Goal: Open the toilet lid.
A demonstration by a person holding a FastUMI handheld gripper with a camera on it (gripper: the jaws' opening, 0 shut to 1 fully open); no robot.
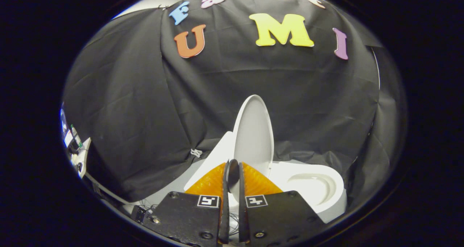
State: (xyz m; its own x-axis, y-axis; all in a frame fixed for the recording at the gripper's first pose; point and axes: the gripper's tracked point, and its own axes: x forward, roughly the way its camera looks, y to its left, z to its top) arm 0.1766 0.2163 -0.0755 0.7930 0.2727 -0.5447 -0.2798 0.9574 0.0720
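nearest, at bottom centre, the tool (232, 174) has its fingers almost together with a thin gap, holding nothing. lid (252, 136) stands upright at centre just beyond them, bowl (312, 189) exposed lower right. judged done: back off straight, without nudging the lid. cables (74, 145) sit far left, well apart.

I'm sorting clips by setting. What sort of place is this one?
Likely a staged test booth, not a real bathroom: a white toilet with its lid raised stands against draped black cloth. The gripper is nearly shut.
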